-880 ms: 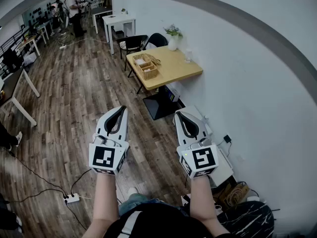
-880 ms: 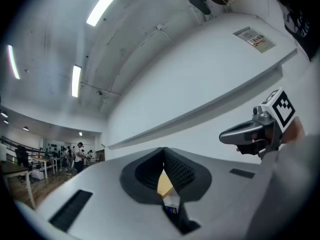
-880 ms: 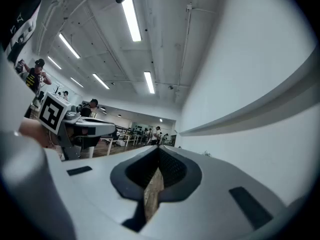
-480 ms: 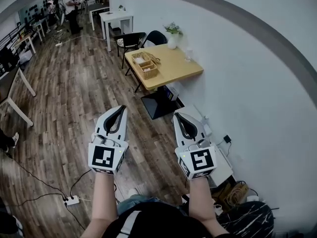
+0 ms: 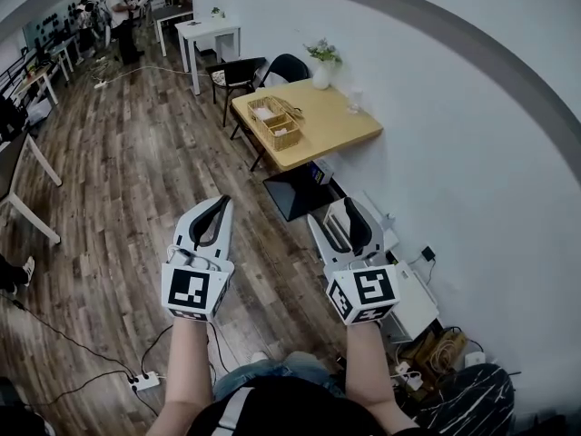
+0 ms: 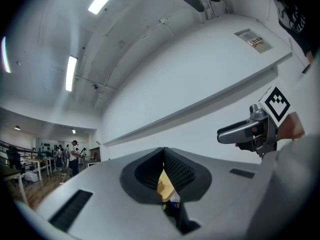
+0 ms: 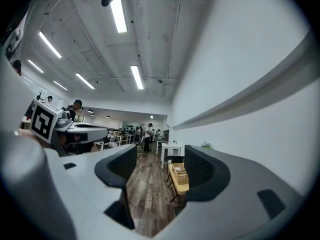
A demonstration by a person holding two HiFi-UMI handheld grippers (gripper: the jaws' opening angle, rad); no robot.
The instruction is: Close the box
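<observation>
- Two grippers are held out side by side over the plank floor (image 5: 109,180). The left gripper (image 5: 221,203) has its claw pressed together on nothing. The right gripper (image 5: 332,216) has its claw spread wide and is empty too.
- Only the right gripper view looks through a gap. Between its spread jaws stand the wooden table (image 7: 182,184) and, on top of it, the woven box (image 7: 179,171), well beyond the tips.
- Through the closed slit, the left gripper view gives just a yellow sliver, probably that same table. It also shows the other gripper off to one side and the ceiling lights.
- Only the head view gives the layout. The table stands against the white wall, and the box sits towards the top's open side, away from the wall. A vase (image 5: 322,73) with a plant stands at the far edge.
- Whether the box has a lid, or is open, is too small to tell.
- A second ago the right claw was closed; now it stands apart. The left claw is unchanged, and both hands sit about where they were.
- Beyond the table are a black chair (image 5: 243,78) and a white table (image 5: 209,33), with people (image 5: 116,5) at the far end of the room.
- A power strip (image 5: 145,381) and cables lie by the person's feet. White units (image 5: 410,300) sit against the wall below the right gripper.
- Open floor lies between the grippers and the table.
</observation>
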